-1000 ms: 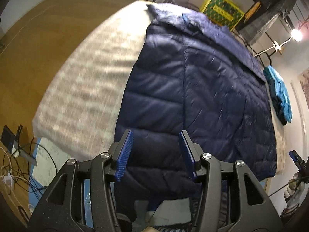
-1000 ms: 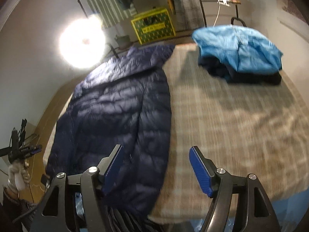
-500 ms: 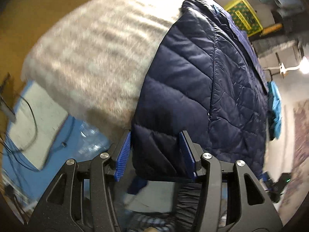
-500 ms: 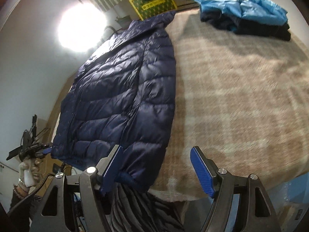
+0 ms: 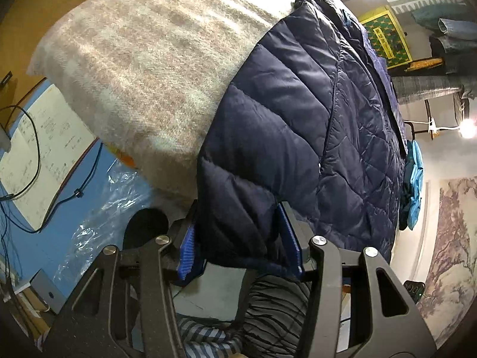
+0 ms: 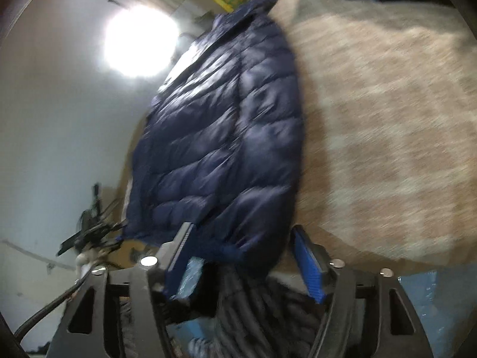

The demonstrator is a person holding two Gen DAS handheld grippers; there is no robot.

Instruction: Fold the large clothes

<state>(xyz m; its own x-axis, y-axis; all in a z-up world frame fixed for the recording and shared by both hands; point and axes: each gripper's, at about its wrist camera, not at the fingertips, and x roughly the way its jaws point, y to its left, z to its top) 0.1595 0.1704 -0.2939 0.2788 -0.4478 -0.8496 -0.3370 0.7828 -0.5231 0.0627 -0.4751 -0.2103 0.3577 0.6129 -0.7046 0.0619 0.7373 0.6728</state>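
Observation:
A navy quilted puffer jacket lies flat on a bed under a beige plaid blanket, and its hem hangs over the near edge. My left gripper straddles one hem corner. Its jaws are closing, and the puffy fabric fills most of the gap between the blue pads. In the blurred right wrist view, the jacket runs away from me. My right gripper is around the other hem corner. Its jaws are closing too, and a gap still shows beside the right pad.
A folded light-blue garment lies at the far end of the bed. A yellow crate and a bright lamp stand beyond it. Below the bed edge are cables, papers and plastic film on a blue floor. A person's striped clothing is under the grippers.
Both grippers have dropped toward the near bed edge and rolled. The jacket's hem corners, which were ahead of the jaws, now sit between them. Both pairs of jaws have narrowed.

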